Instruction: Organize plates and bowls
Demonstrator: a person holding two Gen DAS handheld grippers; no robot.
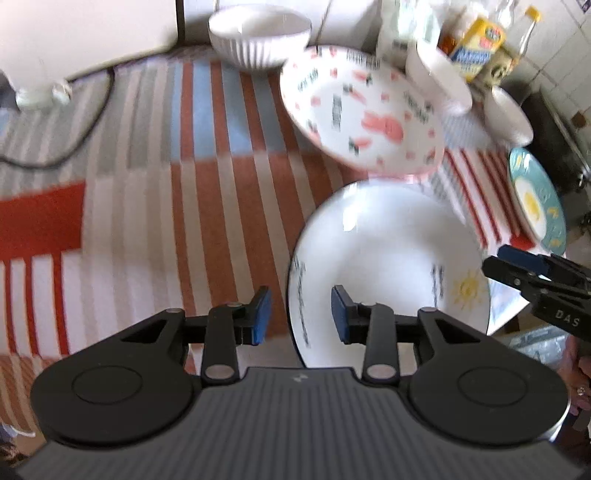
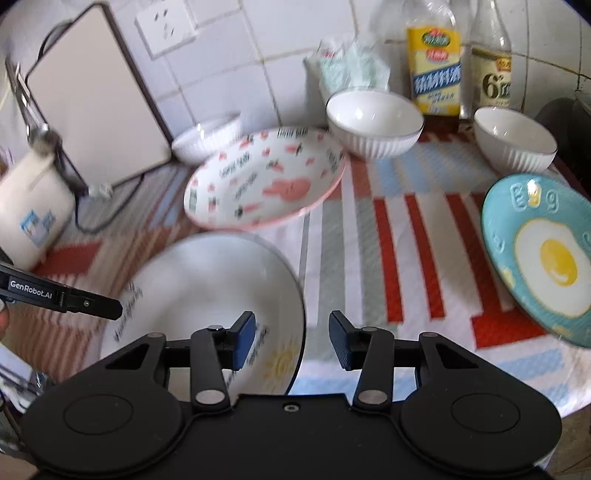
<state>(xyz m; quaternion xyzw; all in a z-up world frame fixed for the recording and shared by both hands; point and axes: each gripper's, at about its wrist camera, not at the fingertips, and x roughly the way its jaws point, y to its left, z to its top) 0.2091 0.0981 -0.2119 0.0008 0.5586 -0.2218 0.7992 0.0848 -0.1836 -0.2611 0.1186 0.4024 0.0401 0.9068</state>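
Observation:
A white plate with a sun drawing [image 1: 388,258] [image 2: 207,288] lies at the near edge of the striped cloth. Behind it lies a pink rabbit plate [image 1: 362,110] [image 2: 266,177]. A blue fried-egg plate [image 1: 535,199] [image 2: 543,254] lies to the right. Three white ribbed bowls stand at the back [image 1: 258,33] [image 2: 373,122] [image 2: 515,138]. My left gripper [image 1: 301,317] is open, its jaws straddling the sun plate's left rim. My right gripper [image 2: 291,339] is open, straddling that plate's right rim. Each gripper shows in the other view [image 1: 539,280] [image 2: 74,299].
A white appliance [image 2: 96,96] leans on the tiled wall at back left with a cord [image 1: 74,147]. A small white pot [image 2: 33,206] stands beside it. Bottles [image 2: 436,66] and a tissue pack [image 2: 351,66] stand at the back. A dark stove [image 1: 554,140] lies right.

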